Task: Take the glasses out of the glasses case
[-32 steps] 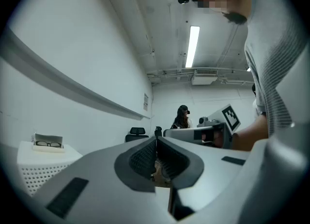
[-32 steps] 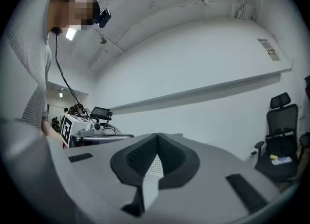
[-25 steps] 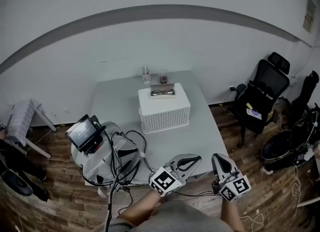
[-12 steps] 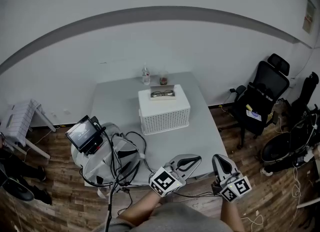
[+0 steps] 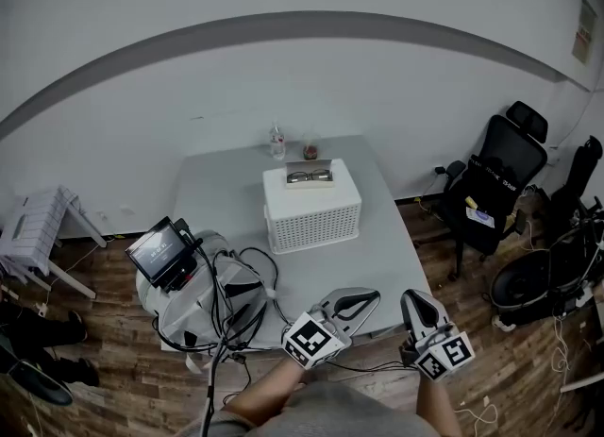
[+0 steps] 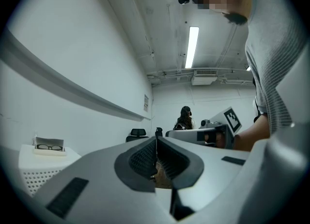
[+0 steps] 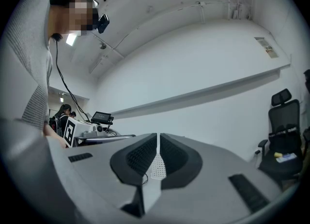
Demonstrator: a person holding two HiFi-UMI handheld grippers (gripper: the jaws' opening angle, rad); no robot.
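Observation:
A pair of dark-framed glasses (image 5: 309, 176) lies in an open light case (image 5: 309, 181) on top of a white perforated box (image 5: 312, 210) at the table's far middle. In the left gripper view the glasses (image 6: 49, 146) show small at far left, on the same box (image 6: 34, 172). My left gripper (image 5: 363, 296) hovers at the table's near edge, shut with nothing in it (image 6: 156, 139). Just right of it, my right gripper (image 5: 412, 295) is also shut and holds nothing (image 7: 158, 135). Both are far from the case.
A small bottle (image 5: 276, 142) and a cup (image 5: 310, 148) stand at the back edge of the grey table (image 5: 222, 194). A screen unit (image 5: 159, 251) with tangled cables (image 5: 231, 298) sits at the left. A black office chair (image 5: 497, 180) stands to the right.
Both grippers have stayed where they were. At the left edge a person's legs have moved down and out toward the bottom left corner.

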